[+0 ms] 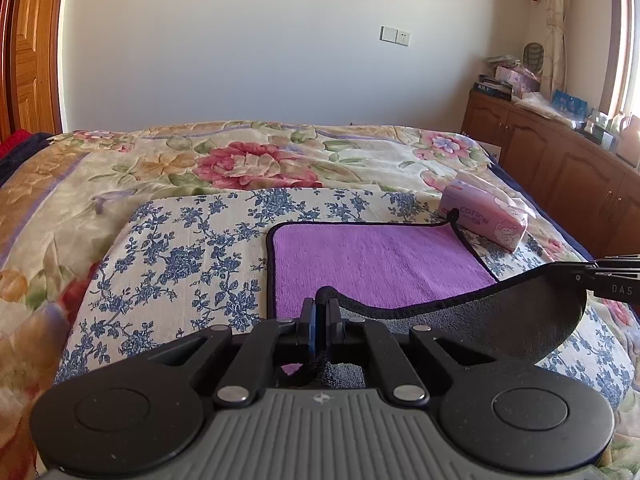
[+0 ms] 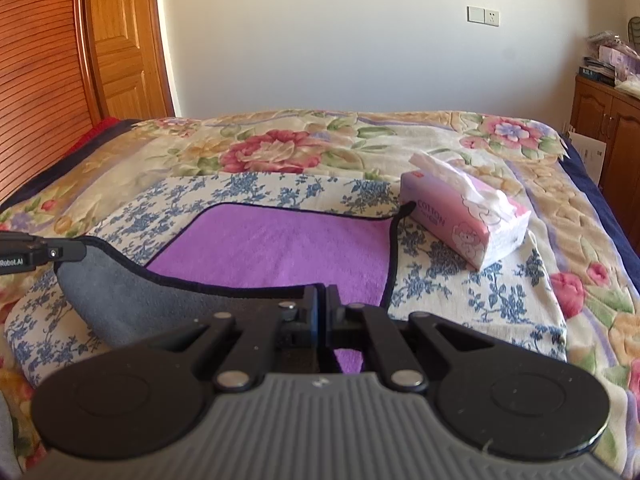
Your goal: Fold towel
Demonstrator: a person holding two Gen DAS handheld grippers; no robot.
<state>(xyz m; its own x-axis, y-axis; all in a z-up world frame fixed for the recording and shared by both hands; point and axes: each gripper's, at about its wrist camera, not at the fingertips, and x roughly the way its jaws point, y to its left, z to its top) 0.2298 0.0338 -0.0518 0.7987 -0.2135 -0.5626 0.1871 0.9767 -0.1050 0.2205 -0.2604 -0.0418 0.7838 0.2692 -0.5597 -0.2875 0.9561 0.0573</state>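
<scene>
The towel (image 1: 380, 260), purple on its upper face and grey on its underside with black edging, lies on a blue-flowered cloth (image 1: 180, 256) spread over the bed (image 1: 248, 160). Its near edge is lifted clear of the cloth, exposing the grey underside, which sags between the two grasp points. The left tool (image 1: 321, 312) is clenched on the near-left corner of the towel. The right tool (image 2: 321, 300) is clenched on the near-right corner. The far edge rests flat. A pink tissue pack (image 2: 464, 220) sits just beside the far-right corner loop of the towel.
</scene>
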